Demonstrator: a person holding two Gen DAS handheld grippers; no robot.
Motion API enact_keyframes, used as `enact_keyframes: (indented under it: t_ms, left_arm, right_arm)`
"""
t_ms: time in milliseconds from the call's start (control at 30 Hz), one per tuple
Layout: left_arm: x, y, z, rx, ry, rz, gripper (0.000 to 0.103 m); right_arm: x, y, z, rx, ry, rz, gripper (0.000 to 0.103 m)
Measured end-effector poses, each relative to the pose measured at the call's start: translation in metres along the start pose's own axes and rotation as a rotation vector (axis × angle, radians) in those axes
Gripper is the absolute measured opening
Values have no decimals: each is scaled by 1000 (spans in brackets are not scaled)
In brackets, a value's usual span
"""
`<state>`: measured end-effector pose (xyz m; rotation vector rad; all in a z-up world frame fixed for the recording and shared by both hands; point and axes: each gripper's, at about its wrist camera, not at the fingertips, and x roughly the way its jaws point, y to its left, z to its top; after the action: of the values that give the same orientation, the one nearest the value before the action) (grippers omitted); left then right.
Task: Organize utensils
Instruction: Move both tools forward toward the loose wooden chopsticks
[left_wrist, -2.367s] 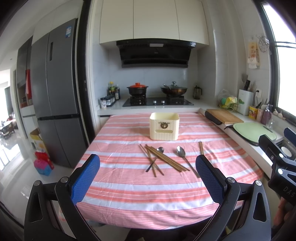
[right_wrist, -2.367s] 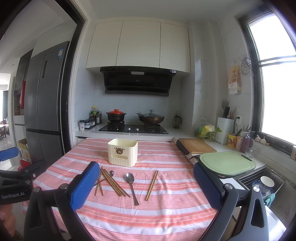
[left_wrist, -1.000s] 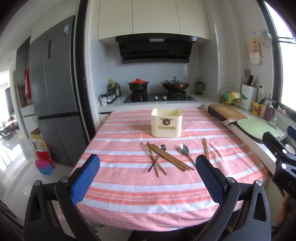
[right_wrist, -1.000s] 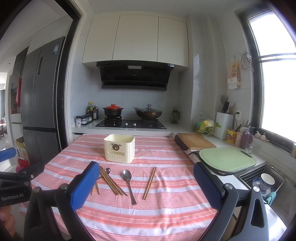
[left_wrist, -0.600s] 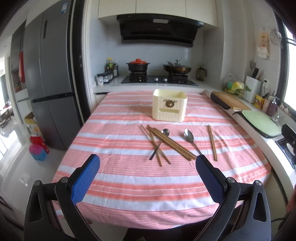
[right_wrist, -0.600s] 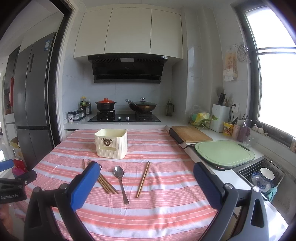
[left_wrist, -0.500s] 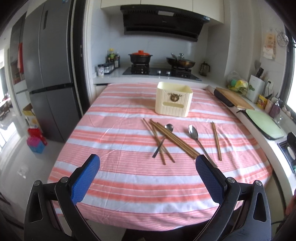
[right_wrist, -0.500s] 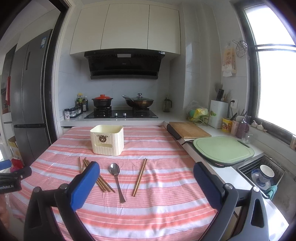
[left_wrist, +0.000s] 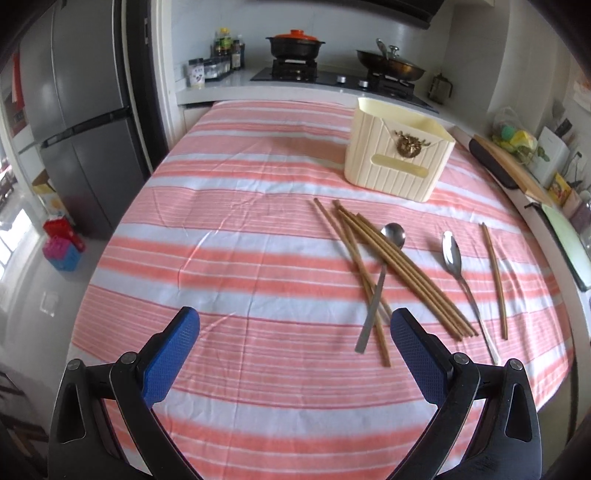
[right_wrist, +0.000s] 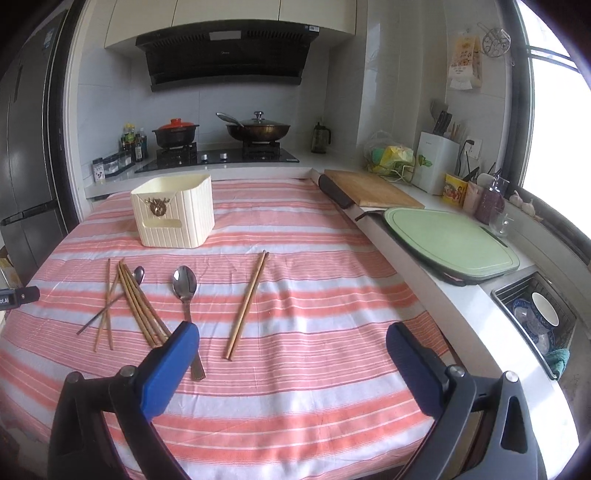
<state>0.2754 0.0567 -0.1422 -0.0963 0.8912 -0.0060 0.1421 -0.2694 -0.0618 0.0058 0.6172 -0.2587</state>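
A cream utensil holder (left_wrist: 397, 158) (right_wrist: 173, 210) stands on the striped tablecloth (left_wrist: 240, 258) (right_wrist: 314, 306). In front of it lie a bunch of wooden chopsticks (left_wrist: 399, 264) (right_wrist: 140, 306), a spoon partly under them (left_wrist: 380, 273) (right_wrist: 122, 295), a second spoon (left_wrist: 458, 266) (right_wrist: 186, 295) and a separate chopstick pair (left_wrist: 495, 273) (right_wrist: 247, 302). My left gripper (left_wrist: 295, 350) is open and empty, above the near table, left of the chopstick ends. My right gripper (right_wrist: 291, 354) is open and empty, near the separate pair's near end.
A wooden cutting board (right_wrist: 369, 188) and a green board (right_wrist: 447, 240) lie on the counter right of the table. A sink with dishes (right_wrist: 539, 317) is at the far right. A stove with pots (right_wrist: 221, 147) is behind. A fridge (left_wrist: 85, 122) stands left.
Both grippers have moved forward and tilted down toward the table. The utensils look nearer and larger. Nothing on the table has moved.
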Motion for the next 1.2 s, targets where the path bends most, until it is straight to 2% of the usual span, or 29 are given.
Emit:
enact_keyframes:
  t_ms: [100,233,533,700,800,933,967,1000,1067,1133,1200]
  left_arm:
    - [28,0,18,-36,30,-29,103]
    - [64,-11,39,-43,65,-61,103]
    - [142,-25,56,-27,150,79,102]
    - [151,-22,51,-10,171,134,102]
    - [149,-13,45,7,179,141,102]
    - [150,-2,42,14,201,137,102]
    - [149,0,42,6,206,134,102]
    - [147,3,42,-2,209,133,102]
    - [139,7,42,-18,202,127,102]
    - [129,10,40,-32,194,117,102]
    - [117,14,38,-51,175,105,102]
  right_arm:
    - [27,3,3,-11,57,14,103]
    - [63,6,12,7,140,74,103]
    - [106,13,31,25,190,86,103]
    - [124,11,35,25,212,74,103]
    - [139,8,39,23,231,78,103]
    - [183,8,39,-13,319,81,103]
    - [192,10,40,-19,324,92,97]
    - [202,11,40,-24,342,107,76]
    - [222,12,41,15,404,159,47]
    - [237,13,38,46,466,194,37]
    - [238,14,39,62,463,212,35]
